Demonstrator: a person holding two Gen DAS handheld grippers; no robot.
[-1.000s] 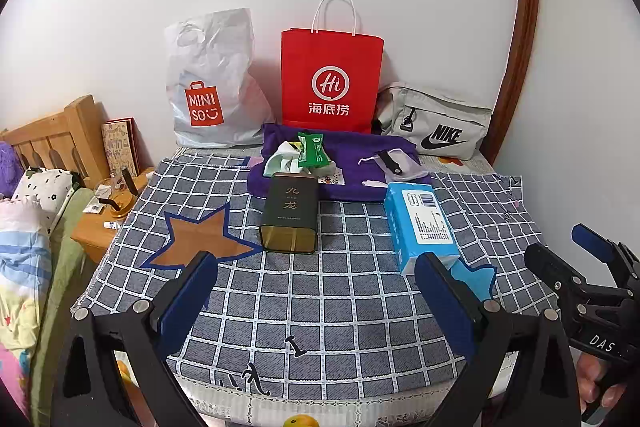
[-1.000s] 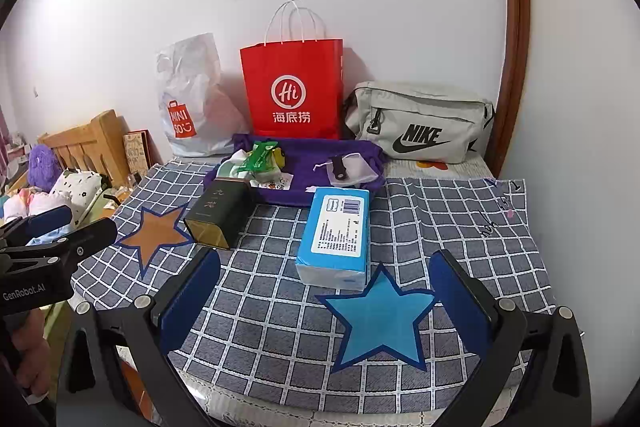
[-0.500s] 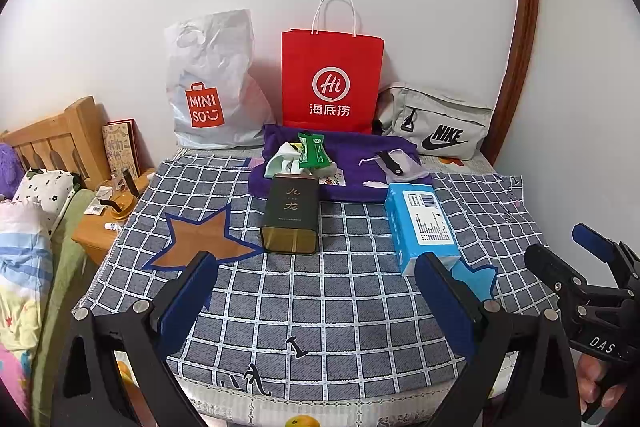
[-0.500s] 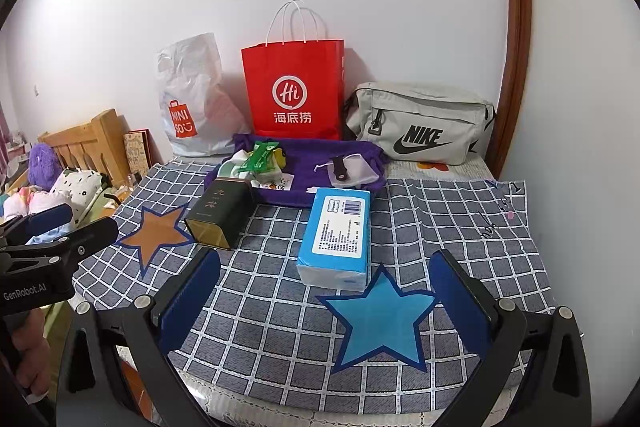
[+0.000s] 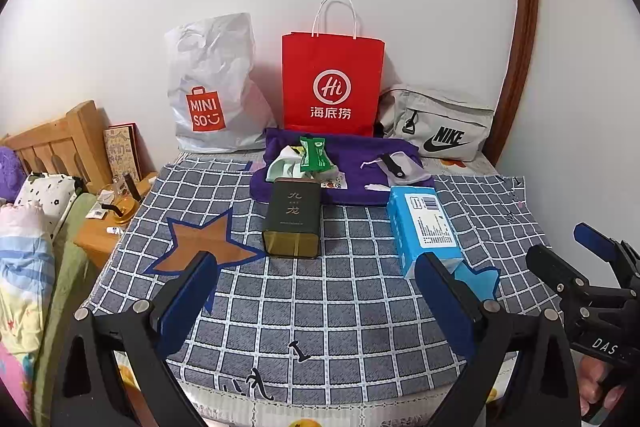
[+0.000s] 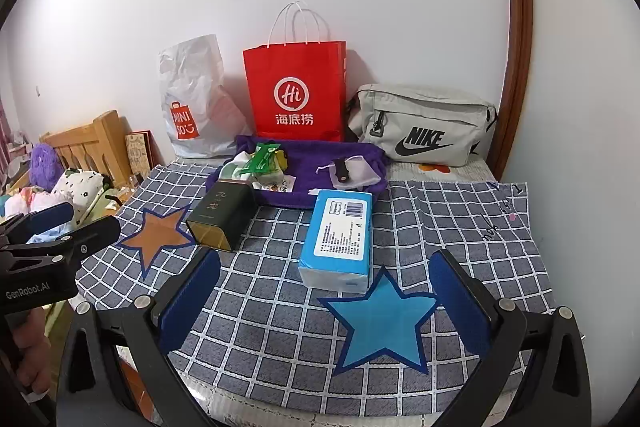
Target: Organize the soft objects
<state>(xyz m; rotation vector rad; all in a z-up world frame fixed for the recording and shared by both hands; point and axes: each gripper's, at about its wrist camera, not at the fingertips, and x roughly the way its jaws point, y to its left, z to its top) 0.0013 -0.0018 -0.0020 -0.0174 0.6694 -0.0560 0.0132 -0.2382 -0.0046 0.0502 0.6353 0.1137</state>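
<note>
Both grippers spread wide, holding nothing, above the checked cloth.
The left gripper [image 5: 316,291] and right gripper [image 6: 328,291] hover apart; the purple fabric pouch [image 6: 304,167] near the wall carries a green packet [image 6: 262,157]; the blue tissue pack [image 6: 340,235] lies before it.

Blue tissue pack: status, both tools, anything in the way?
Left tool open, empty. Right tool open, empty. Blue tissue pack flat on checked cloth, untouched. Dark tin beside it, apart; approach clear.
</note>
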